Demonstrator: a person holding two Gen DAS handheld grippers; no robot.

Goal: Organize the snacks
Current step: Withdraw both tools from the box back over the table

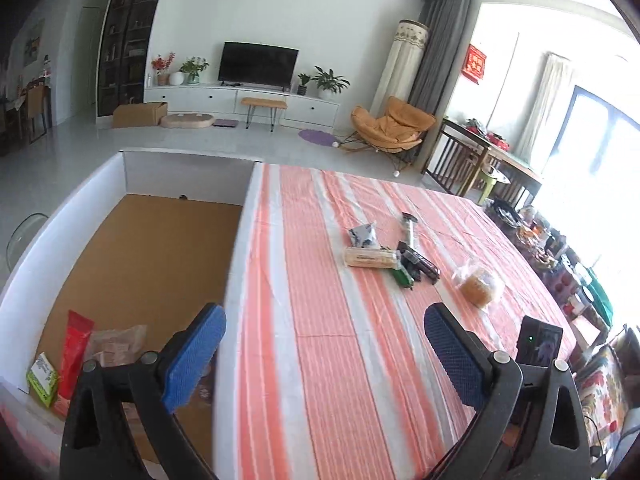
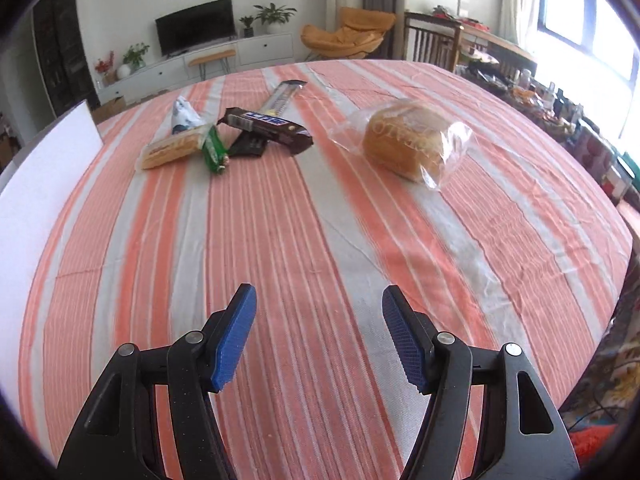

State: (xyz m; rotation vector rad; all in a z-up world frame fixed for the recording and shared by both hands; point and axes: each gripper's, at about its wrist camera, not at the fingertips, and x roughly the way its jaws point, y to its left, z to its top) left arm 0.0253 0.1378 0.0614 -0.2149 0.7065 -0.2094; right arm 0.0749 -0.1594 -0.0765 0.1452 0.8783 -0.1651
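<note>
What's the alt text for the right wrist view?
The right gripper, open and empty, hovers over a striped tablecloth. Ahead lie a bagged bread loaf and a cluster of snacks: a Snickers bar, a biscuit pack and a green wrapper.

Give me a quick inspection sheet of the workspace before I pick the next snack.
Surface: striped tablecloth, flat, lightly creased.
Job's things: bagged bread alone at right; chocolate bar, green packet, cracker pack, blue-white pouch and clear tube clustered at left.
Box: white-walled box beside the table, holding a red packet, green carton and brown bag.
Clutter: crowded side table at right.
Grippers: left gripper and right gripper, jaws open, empty.
Cables: nothing seen.
Surroundings: living room, television.
</note>
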